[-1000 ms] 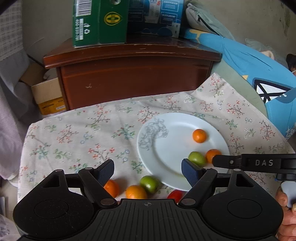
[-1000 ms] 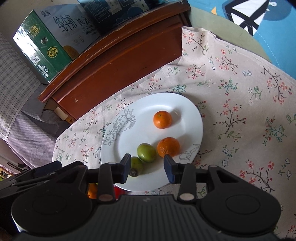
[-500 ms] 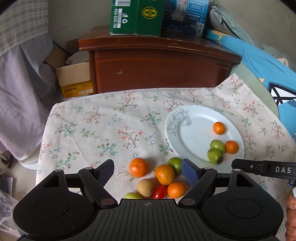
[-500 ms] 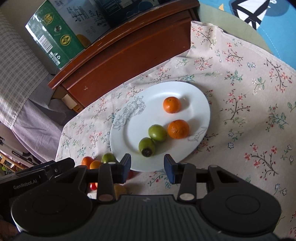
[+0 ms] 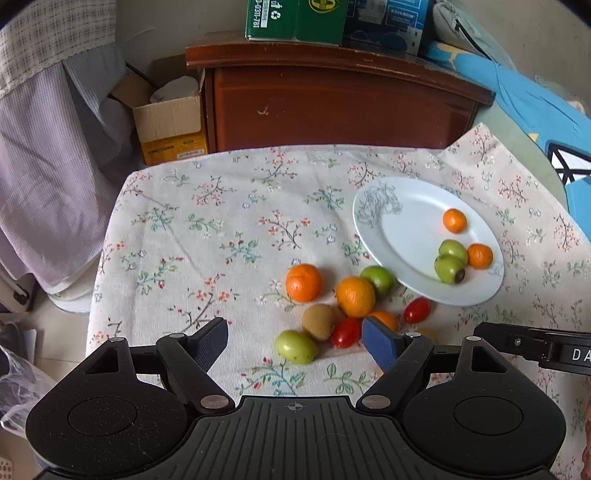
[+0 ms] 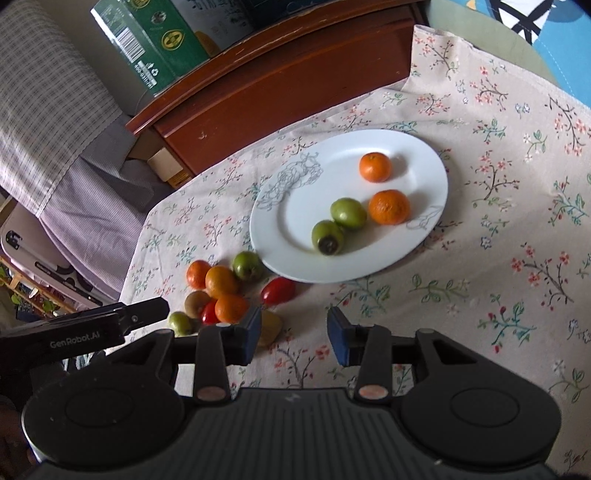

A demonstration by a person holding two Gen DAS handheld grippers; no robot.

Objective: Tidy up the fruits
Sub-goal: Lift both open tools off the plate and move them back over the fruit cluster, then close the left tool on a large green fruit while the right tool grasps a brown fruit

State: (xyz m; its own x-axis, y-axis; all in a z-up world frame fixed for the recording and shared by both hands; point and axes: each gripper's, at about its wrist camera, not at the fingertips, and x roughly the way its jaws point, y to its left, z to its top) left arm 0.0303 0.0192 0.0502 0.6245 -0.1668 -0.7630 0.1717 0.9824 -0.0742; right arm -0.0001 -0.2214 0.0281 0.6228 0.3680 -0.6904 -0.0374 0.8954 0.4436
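Note:
A white plate (image 5: 402, 229) (image 6: 295, 225) on the flowered cloth holds two oranges (image 6: 375, 167) and two green fruits (image 6: 348, 213). Left of it lies a loose heap: oranges (image 5: 303, 282), green fruits (image 5: 377, 279), a brown kiwi (image 5: 319, 322) and red tomatoes (image 5: 417, 310) (image 6: 277, 290). My left gripper (image 5: 297, 341) hovers open and wide over the near side of the heap, gripping nothing. My right gripper (image 6: 295, 338) stands open with a narrow empty gap, over bare cloth just in front of the plate; a yellowish piece (image 6: 269, 328) lies by its left finger.
A dark wooden cabinet (image 5: 332, 107) with a green carton (image 5: 295, 18) on top stands behind the table. A cardboard box (image 5: 170, 125) and hanging cloth are at the left, a blue cushion (image 5: 535, 107) at the right. The cloth's left half is bare.
Both grippers have drawn back and leftward from the plate, so the loose heap of fruit now shows in both views. The jaw gaps look the same.

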